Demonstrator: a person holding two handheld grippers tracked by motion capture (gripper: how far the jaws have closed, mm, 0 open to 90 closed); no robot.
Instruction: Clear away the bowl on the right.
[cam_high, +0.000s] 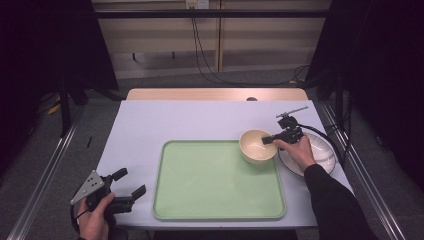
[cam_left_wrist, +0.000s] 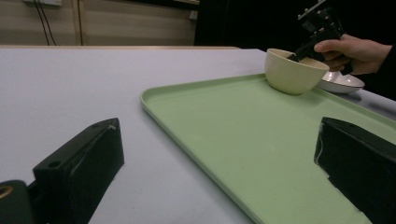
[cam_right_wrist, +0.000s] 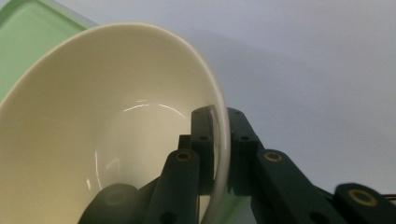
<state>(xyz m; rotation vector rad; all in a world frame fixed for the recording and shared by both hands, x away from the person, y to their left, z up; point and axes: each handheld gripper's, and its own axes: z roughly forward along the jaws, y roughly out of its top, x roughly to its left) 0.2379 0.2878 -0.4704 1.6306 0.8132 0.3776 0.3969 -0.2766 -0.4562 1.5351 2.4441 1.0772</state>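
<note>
A cream bowl (cam_high: 256, 145) rests at the far right corner of the green tray (cam_high: 200, 180). My right gripper (cam_high: 270, 140) is shut on the bowl's right rim, one jaw inside and one outside; the right gripper view shows the rim (cam_right_wrist: 223, 140) pinched between the jaws. From the left gripper view the bowl (cam_left_wrist: 294, 72) stands on the tray (cam_left_wrist: 243, 135) with the right gripper (cam_left_wrist: 296, 56) on its rim. My left gripper (cam_high: 131, 184) is open with nothing in it, low over the table left of the tray's near corner.
A white plate (cam_high: 322, 152) lies on the table right of the tray, under my right hand. The grey table (cam_high: 165, 120) ends at a wooden strip at the back. Metal rails run along both sides of the table.
</note>
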